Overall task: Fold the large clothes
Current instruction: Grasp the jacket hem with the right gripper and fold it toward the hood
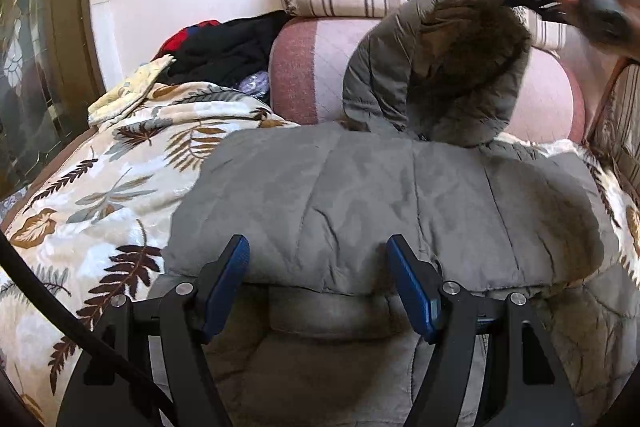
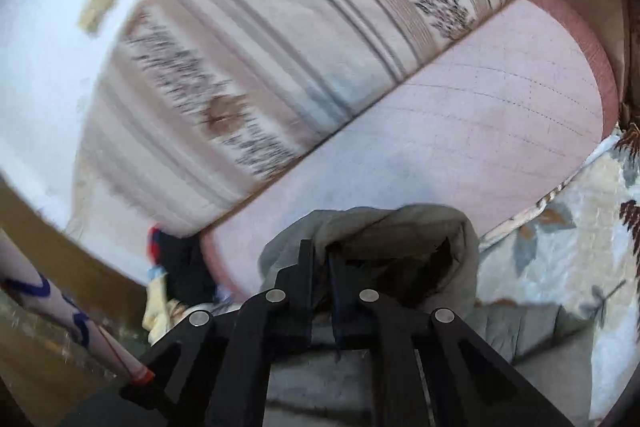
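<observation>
With your right tool (image 2: 320, 267) clamped on the hood (image 1: 448, 67) rim to fold it down, your left tool (image 1: 318, 267) hangs wide over the coat (image 1: 380, 195) on the bed (image 1: 100, 187).

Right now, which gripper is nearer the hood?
Right. The right gripper is shut on the hood rim; the left gripper stands open over the coat body, well short of the hood.

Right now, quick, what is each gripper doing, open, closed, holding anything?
Left gripper: open, over the folded grey jacket, gripping nothing.
Right gripper: closed on the rim of the jacket's hood.
</observation>
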`<state>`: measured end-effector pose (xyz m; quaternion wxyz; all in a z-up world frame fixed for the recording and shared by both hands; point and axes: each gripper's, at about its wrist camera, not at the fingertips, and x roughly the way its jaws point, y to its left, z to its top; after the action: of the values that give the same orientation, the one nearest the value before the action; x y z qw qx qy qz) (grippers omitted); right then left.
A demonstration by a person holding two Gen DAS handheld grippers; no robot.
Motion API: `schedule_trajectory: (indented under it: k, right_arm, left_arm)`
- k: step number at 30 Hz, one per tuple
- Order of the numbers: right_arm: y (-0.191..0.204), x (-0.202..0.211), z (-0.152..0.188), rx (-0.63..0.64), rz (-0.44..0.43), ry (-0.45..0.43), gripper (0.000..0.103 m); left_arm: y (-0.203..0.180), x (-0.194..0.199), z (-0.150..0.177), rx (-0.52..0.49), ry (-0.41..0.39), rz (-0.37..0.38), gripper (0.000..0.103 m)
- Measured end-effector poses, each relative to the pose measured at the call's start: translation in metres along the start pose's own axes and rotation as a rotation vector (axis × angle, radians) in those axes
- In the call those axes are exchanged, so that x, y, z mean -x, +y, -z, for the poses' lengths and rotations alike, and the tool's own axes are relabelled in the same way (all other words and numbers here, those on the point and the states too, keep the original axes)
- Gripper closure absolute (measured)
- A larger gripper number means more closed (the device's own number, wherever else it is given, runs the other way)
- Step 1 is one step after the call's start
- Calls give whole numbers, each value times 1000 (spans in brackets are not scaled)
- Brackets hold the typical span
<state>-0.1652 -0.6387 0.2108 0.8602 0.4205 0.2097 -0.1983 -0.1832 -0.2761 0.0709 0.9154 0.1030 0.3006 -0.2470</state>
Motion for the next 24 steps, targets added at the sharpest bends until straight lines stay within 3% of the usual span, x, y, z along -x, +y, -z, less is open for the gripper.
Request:
schedule_trajectory:
  k: [7,12,15,18,20,24]
  right_arm:
    - [26,92,94,84,-142,-11,97]
    - [15,130,198,96,-170,33,98]
    - [-7,121,252,85,-117,86,98]
    - [-36,82,289,92,-11,170,98]
    - [-58,53,299,85,57,207,98]
    - [-72,32,299,91,74,203,98]
  left_arm:
    - [23,3,-8,79,-14,-22,33]
    - [45,8,-14,153,-23,-28,33]
    - [52,10,-17,169,-30,-35,33]
    - [55,7,-17,177,-22,-28,33]
    - [54,6,-18,169,-20,-28,33]
    - [49,5,-19,149,-23,-3,33]
